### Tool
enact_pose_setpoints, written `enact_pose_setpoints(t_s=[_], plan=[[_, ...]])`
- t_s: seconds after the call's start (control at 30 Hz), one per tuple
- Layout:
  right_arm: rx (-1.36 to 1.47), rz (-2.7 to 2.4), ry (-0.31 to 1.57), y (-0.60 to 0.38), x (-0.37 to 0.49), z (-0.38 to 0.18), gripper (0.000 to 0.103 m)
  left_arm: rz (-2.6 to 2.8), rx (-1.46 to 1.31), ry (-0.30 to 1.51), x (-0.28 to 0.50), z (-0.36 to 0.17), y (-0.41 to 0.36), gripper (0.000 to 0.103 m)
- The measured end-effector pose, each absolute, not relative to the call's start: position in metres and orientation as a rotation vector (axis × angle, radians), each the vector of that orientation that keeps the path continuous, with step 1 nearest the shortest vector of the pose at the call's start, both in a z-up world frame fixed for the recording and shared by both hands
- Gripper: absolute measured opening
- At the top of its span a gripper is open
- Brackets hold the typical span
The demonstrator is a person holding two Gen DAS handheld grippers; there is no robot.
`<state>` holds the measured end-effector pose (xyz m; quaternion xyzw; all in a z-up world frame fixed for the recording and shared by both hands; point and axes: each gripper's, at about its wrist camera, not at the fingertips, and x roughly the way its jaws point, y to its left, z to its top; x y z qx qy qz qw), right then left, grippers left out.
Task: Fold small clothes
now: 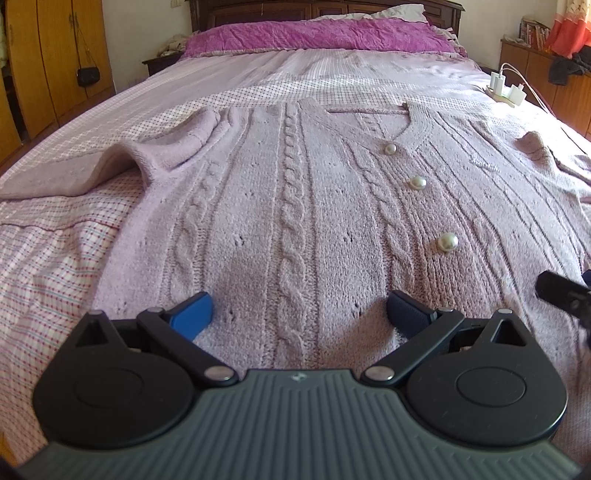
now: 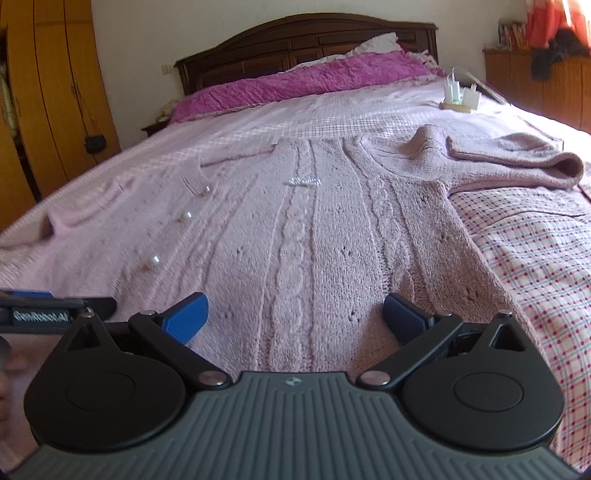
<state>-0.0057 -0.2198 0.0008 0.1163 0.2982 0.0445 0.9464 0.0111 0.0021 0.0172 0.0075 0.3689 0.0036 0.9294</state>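
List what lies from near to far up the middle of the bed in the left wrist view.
Left gripper → cardigan → checked sheet → magenta quilt → dark headboard.

The bed (image 1: pixel 74 229) carries a cardigan (image 1: pixel 295 221) at centre, a pink pillow (image 1: pixel 317 35) at 12 o'clock, chargers (image 1: pixel 506 88) at 2.

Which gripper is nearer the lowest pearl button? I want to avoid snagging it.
Left. The left gripper sits at the hem with the lowest pearl button just ahead to its right. The right gripper is further along the hem, the button far off to its left.
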Motion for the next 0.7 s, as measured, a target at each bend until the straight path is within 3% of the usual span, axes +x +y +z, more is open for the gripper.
enact_pose_setpoints(t_s=[0.4,0.7], plan=[[0.355,0.084,0.506,-0.338,0.033,0.068,0.103,0.098,0.009,0.699,0.024,0.054,0.013,0.103],[0.545,-0.064,0.530,-0.427,0.089,0.043,0.103,0.162,0.033,0.733,0.037,0.054,0.013,0.103]])
